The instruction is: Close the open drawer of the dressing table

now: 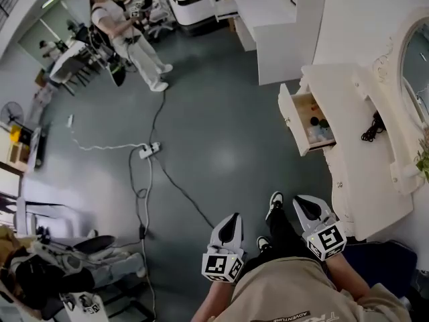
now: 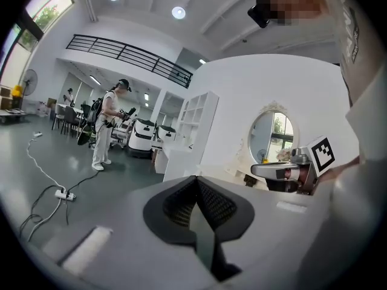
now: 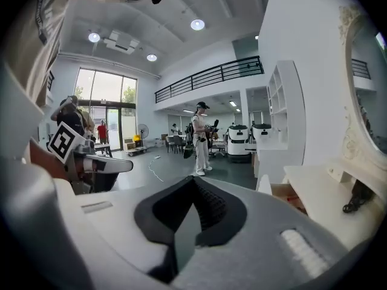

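The white dressing table (image 1: 362, 146) stands at the right, and its drawer (image 1: 299, 121) is pulled out to the left with small items inside. In the right gripper view the open drawer (image 3: 285, 193) shows beside the tabletop (image 3: 320, 183). My left gripper (image 1: 232, 219) and right gripper (image 1: 299, 202) hang low near my legs, well short of the drawer. Both are shut with nothing between the jaws, as seen in the left gripper (image 2: 195, 183) and right gripper (image 3: 192, 183) views.
A power strip (image 1: 149, 150) and cables trail across the grey floor. A person (image 1: 131, 39) stands at the far left back. A white shelf unit (image 1: 268, 19) sits behind the table. A black cord (image 1: 373, 127) lies on the tabletop. Equipment (image 1: 60, 267) crowds the lower left.
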`<state>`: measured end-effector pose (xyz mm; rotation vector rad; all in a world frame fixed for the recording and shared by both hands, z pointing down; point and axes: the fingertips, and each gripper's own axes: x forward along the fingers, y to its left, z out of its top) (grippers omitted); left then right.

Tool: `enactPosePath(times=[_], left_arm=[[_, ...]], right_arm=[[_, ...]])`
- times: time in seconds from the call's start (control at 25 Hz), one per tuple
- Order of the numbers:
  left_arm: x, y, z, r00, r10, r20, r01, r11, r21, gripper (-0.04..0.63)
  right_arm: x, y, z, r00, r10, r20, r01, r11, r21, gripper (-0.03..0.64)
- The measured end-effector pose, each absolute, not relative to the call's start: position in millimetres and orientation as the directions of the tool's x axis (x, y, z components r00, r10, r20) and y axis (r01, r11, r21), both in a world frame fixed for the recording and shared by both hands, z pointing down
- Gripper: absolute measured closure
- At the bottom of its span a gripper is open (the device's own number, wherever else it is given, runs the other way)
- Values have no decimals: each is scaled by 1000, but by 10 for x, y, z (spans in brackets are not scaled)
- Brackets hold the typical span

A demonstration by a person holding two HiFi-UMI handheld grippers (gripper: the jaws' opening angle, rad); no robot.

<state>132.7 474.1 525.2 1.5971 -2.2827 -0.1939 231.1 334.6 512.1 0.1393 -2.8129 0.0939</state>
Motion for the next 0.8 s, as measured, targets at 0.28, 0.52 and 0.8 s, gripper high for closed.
enactPosePath(times=[0.28,0.52,0.8], left_arm=[[721,4295,5003,-338,-914,225,-887,389,249,578],[124,3745,4759,-365,-906,215,-892,406,196,578],[-262,3212,4734,-389,-897,208,-882,428,198,578]], right_arm=[[1567,2823,5165,-958,-27,285,-61,992,-111,614],[969,2254,5139,-965,-22,261,-41,997,-69,614],[453,1859,5264,-959,31,283,21,999,-38,614]])
